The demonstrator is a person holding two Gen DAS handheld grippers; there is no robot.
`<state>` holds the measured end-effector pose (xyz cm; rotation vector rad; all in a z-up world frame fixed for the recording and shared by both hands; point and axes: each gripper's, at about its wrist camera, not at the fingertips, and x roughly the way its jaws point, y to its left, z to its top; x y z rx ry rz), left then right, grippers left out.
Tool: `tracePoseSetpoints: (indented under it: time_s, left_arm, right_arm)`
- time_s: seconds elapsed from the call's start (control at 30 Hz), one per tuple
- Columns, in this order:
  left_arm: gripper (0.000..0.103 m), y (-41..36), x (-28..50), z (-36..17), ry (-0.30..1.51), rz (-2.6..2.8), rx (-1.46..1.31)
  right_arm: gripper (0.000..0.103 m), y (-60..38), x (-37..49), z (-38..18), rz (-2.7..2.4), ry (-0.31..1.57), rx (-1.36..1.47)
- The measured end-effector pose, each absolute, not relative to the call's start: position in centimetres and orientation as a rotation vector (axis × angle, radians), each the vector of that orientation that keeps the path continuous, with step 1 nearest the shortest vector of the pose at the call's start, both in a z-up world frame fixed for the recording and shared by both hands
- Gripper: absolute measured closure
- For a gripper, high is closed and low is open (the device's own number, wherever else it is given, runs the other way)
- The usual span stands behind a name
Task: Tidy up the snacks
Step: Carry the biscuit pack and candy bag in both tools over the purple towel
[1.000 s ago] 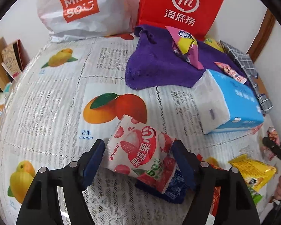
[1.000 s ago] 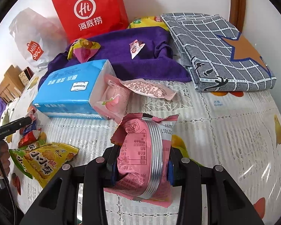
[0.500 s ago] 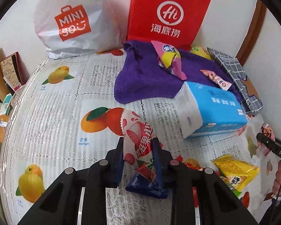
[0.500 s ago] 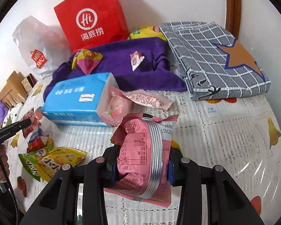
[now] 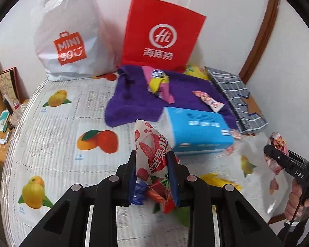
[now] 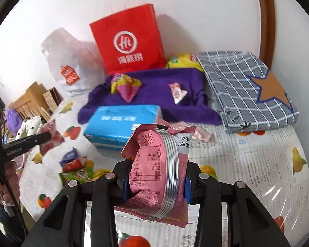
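Observation:
In the left wrist view my left gripper (image 5: 153, 173) is shut on a white snack packet printed with red strawberries (image 5: 152, 152), lifted off the fruit-print tablecloth (image 5: 51, 144). Below it lie a blue packet (image 5: 139, 193) and a red one (image 5: 156, 193). In the right wrist view my right gripper (image 6: 156, 177) is shut on a pink snack packet with a silver seam (image 6: 158, 168), also raised. The other gripper with its packet shows at each view's edge (image 5: 282, 160) (image 6: 31, 142). More small packets lie on a purple towel (image 6: 154, 94).
A red paper bag (image 5: 162, 35) and a white plastic bag (image 5: 70, 43) stand at the wall. A blue tissue pack (image 5: 197, 131) lies mid-table, a grey checked cloth (image 6: 247, 90) at the right. Yellow and green packets (image 6: 80, 175) lie near the front.
My left gripper closed on the strawberry packet and lifted it off the table. The right gripper rose too, its grip on the pink packet unchanged.

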<state>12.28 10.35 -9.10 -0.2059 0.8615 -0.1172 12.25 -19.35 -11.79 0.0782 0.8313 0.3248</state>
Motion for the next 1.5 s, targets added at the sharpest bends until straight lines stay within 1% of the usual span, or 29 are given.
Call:
tracePoseSetpoints:
  time_s: [0.2, 0.53, 0.97, 1.5]
  left_arm:
    - [0.077, 8.1, 11.9, -8.0, 0.855, -0.169, -0.222]
    - [0.077, 6.5, 13.1, -6.1, 0.828, -0.202, -0.233]
    - [0.077, 6.2, 15.7, -5.7, 0.828, -0.227, -0.237]
    - [0.077, 7.9, 20.5, -5.0, 0.833, -0.194, -0.234]
  right_arm:
    - [0.064, -18.1, 11.6, -10.5, 0.344, 0.805, 0.043]
    - [0.064, -17.1, 12.5, -8.8, 0.372, 0.773, 0.045]
    - [0.064, -15.5, 15.4, -8.1, 0.387, 0.77, 0.041]
    - [0.064, -14.9, 20.3, -7.5, 0.371, 0.769, 0.042]
